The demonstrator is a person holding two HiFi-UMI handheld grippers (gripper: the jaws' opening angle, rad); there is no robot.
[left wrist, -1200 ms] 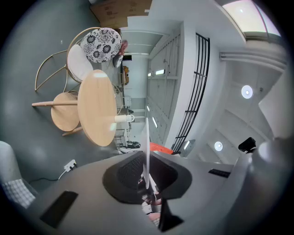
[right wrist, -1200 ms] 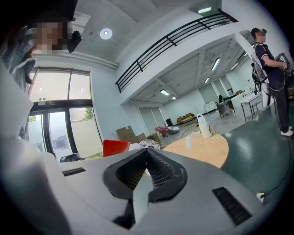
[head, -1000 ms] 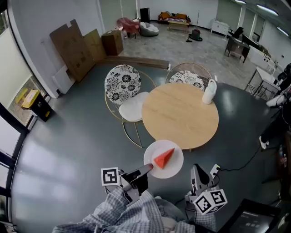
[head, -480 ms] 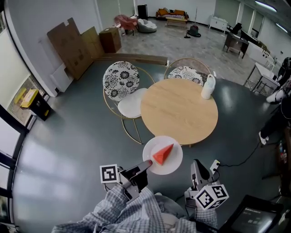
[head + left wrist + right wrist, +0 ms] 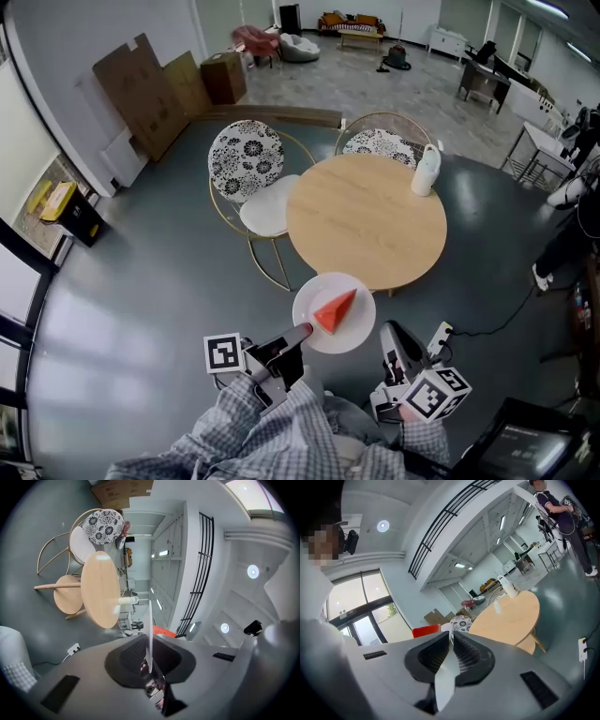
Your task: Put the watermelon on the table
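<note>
White plate [image 5: 357, 334] rim is pinched thin between the left gripper [image 5: 298, 335] jaws on its near-left edge; the left gripper view shows the rim edge-on in the nearly closed gap. Right gripper [image 5: 386, 330] jaws are likewise closed down on a thin white edge, which reads as the plate's right rim. Red watermelon [image 5: 335, 311] wedge sits loose mid-plate, nothing restraining it. The plate is in the air over the grey floor [image 5: 169, 291], just near of the round wooden table [image 5: 366, 220], not over it yet. The table's near half is bare; a white bottle [image 5: 425, 172] stands at its far right edge and two patterned chairs [image 5: 246, 159] stand on its far side. Risks as I see them: two rim pinches on opposite sides, so any mismatch between hands tilts the plate and the wedge slides off onto the floor. The rim grips are shallow, so a twist could pop one free. Coming in low could clip the table edge and jolt the wedge. Keep the plate level, lift clear of the edge, set down on the near half.
</note>
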